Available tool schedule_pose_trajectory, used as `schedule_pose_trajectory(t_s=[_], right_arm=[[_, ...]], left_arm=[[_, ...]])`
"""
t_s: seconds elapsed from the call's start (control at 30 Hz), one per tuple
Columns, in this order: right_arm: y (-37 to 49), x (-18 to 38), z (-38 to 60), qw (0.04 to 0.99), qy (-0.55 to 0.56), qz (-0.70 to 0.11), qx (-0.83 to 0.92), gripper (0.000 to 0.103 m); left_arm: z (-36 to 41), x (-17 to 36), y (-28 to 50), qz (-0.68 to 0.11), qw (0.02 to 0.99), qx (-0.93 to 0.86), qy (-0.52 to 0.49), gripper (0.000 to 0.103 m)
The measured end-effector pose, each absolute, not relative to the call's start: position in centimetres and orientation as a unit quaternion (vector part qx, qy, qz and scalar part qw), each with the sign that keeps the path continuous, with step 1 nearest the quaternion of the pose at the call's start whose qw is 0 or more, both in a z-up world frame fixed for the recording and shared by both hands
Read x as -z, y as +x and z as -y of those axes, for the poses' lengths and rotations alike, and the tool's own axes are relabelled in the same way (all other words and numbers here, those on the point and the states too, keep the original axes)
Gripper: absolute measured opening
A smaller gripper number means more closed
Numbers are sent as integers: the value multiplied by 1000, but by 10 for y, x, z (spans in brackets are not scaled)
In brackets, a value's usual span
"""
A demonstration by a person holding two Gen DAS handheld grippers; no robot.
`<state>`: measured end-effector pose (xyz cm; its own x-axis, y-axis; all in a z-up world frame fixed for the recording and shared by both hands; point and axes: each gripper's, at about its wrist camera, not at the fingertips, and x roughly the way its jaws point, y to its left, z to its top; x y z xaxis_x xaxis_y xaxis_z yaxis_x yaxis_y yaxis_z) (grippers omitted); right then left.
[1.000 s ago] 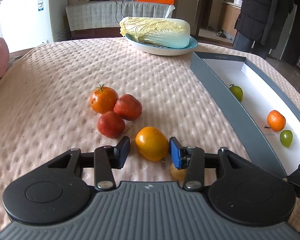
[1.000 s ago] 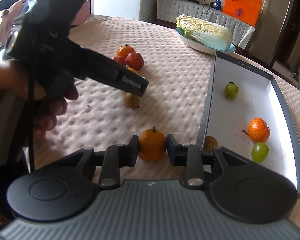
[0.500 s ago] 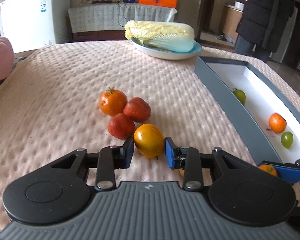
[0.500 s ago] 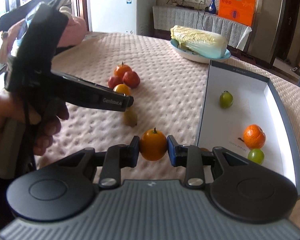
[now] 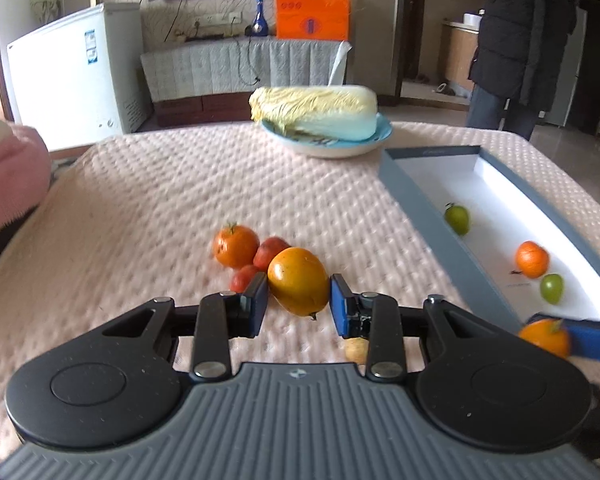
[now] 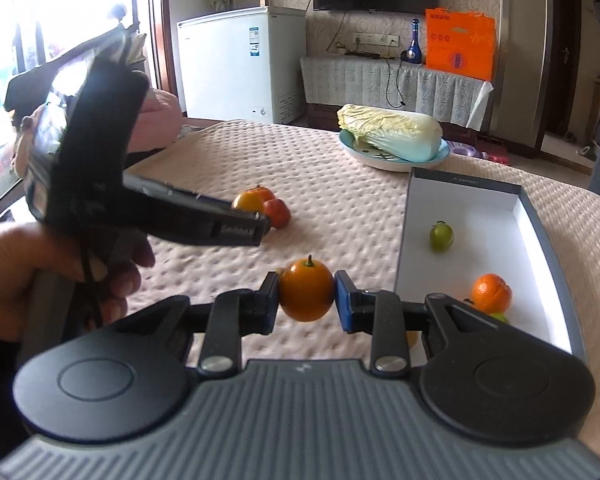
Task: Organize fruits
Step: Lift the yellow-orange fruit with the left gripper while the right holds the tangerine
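Fruit sat in both grippers. The left gripper (image 5: 299,304) was clamped on a yellow-orange fruit (image 5: 298,281), egg-shaped, its long axis slanting from upper left to lower right in the left wrist view, with a small dark tip at the bottom; its jaws had just been closing on it and had stopped. The right gripper (image 6: 306,300) was closed on a round orange (image 6: 307,295), stem pointing straight up, held clear of the surface (image 6: 340,200).

Behind the yellow-orange fruit lay a small cluster: a stemmed tangerine (image 5: 236,246) and two red fruits (image 5: 271,252), close together. A small pale fruit (image 5: 357,351) lay under the left gripper's right finger.

To the right stood a long grey box (image 5: 440,232) with a white inside, its long axis running away from the cameras. It held a green fruit (image 5: 457,218) toward the far end, and nearer, a tangerine in the box (image 5: 532,259) with a second green fruit (image 5: 552,288) just beside it.

Farther back, a cabbage (image 5: 316,110) lay on its side across a blue-rimmed plate (image 5: 382,132). A hand (image 6: 28,276) gripped the left tool's handle in the right wrist view.
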<state>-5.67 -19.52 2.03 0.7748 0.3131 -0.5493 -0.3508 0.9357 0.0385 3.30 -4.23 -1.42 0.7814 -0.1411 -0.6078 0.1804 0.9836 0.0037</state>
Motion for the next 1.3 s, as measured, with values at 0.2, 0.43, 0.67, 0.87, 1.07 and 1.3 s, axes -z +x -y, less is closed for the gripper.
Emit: schedule_pose_trajectory(t_s=[0.2,0.43,0.67,0.87,1.07,1.3], right_arm=[[-53,-15,191,940,-22,-283,-191,33],[-55,-10,192,939,-28,-288,-187,33],[-50,-6,194,939,-19,-293,-182,33],[-49,-6,193,938,-21,-290,-187,33],[-48,-7,193,939,-20,-286,-188,33],[-50,-9,197,941,-13,-283,-185,33]], left_arm=[[37,10,23,-312,948,63,24,38],[36,18,32,-315,947,53,12,38],[38,18,37,-315,947,60,4,38],[38,17,39,-310,949,64,-1,38],[40,17,41,-310,948,68,-2,38],[43,15,41,-309,948,70,-7,38]])
